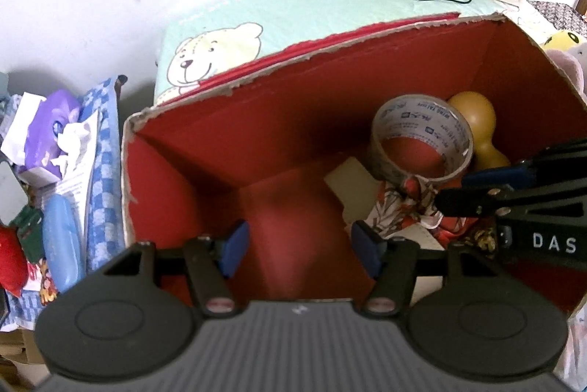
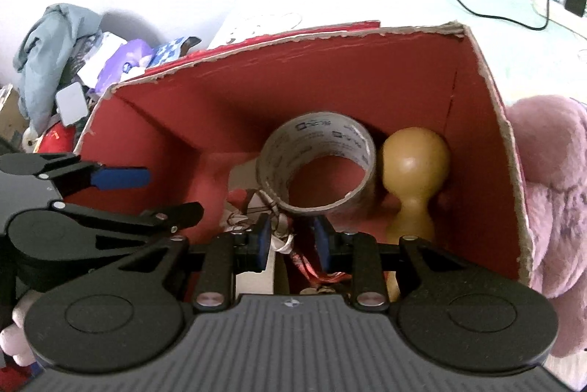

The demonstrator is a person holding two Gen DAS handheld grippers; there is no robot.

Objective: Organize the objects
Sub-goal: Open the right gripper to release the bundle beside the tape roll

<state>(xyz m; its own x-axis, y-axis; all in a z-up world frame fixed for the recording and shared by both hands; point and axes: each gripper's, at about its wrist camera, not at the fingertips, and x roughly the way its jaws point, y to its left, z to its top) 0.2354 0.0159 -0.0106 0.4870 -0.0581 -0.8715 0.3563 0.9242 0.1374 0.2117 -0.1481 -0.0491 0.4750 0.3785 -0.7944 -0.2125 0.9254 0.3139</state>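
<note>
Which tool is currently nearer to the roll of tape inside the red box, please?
Right. The right tool sits just below the roll of tape, its fingers over the patterned cloth. The left tool hovers open over the box's bare floor, off to the side.

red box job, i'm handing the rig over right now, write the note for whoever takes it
Left gripper: open, empty, hanging over the bare left half of the red box.
Right gripper: low inside the box, jaws narrowly apart around the patterned cloth pouch; whether it grips is unclear.
In the box: tape roll, wooden gourd beside it, pouch below them.
Left outside: blue case, tissue pack, pink plush.
</note>
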